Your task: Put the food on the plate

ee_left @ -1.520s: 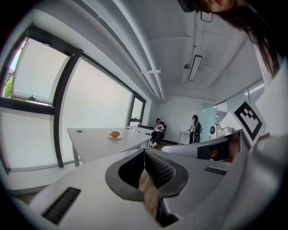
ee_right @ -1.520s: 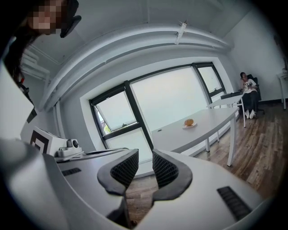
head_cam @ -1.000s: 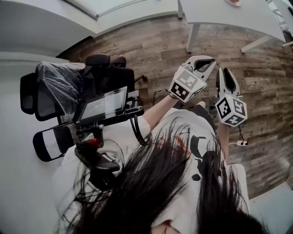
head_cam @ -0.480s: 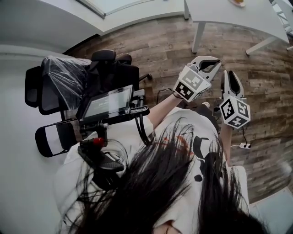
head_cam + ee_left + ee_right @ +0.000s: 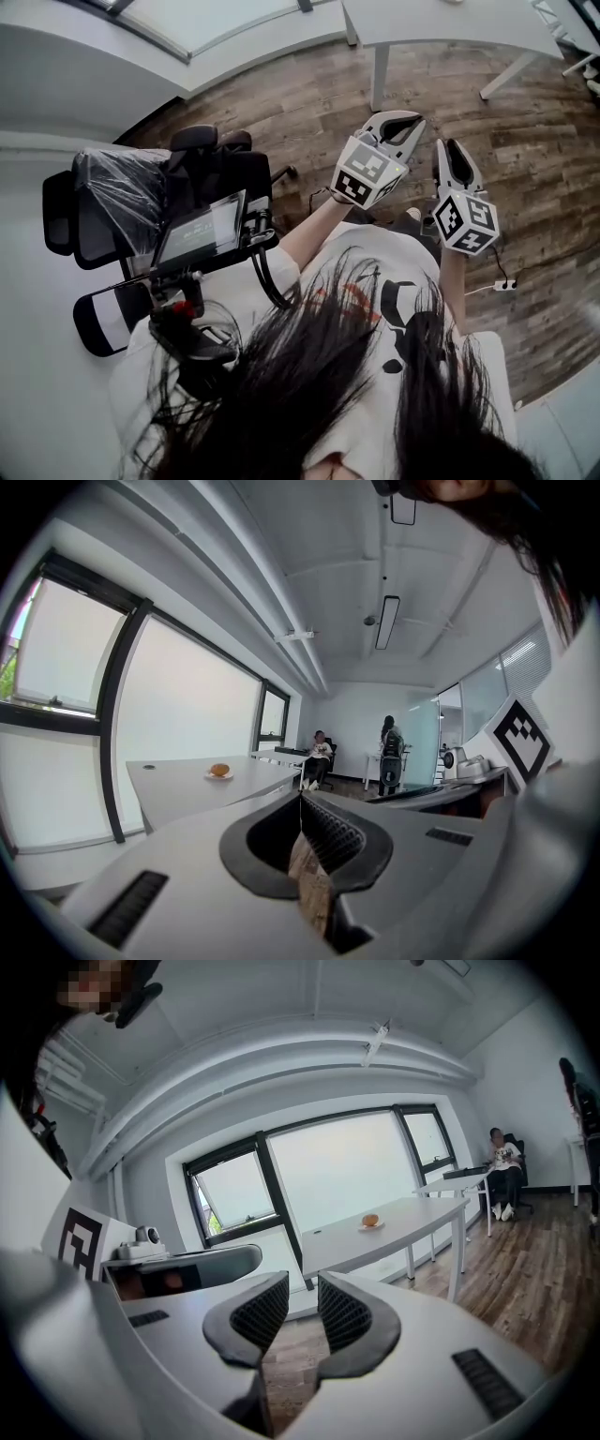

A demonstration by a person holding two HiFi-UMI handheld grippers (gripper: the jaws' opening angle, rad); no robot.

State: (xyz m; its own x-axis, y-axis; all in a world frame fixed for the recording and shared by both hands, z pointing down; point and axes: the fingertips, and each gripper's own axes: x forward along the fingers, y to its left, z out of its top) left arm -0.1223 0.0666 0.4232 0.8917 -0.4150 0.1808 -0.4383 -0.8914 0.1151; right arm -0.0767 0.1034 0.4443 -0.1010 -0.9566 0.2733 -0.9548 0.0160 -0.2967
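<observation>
A round orange piece of food (image 5: 219,770) sits on a small white plate far off on a long white table (image 5: 178,794); the right gripper view shows the same food (image 5: 371,1220) near the window. My left gripper (image 5: 302,801) is shut, its tips touching with nothing between them. My right gripper (image 5: 302,1302) is shut too, with only a narrow slit between its ribbed pads (image 5: 262,1312) and nothing in it. In the head view both the left gripper (image 5: 410,120) and the right gripper (image 5: 448,146) are held side by side over the wooden floor, well short of the table (image 5: 450,23).
A black office chair wrapped in plastic (image 5: 122,187) and a rig with a small screen (image 5: 202,230) stand at my left. The table's leg (image 5: 380,75) is ahead. A power strip (image 5: 504,284) lies on the floor. A seated person (image 5: 320,752) and a standing one (image 5: 390,742) are far back.
The head view has swung, so both grippers and the table sit further left in the picture and the food has left its top edge. Both pairs of jaws look the same.
</observation>
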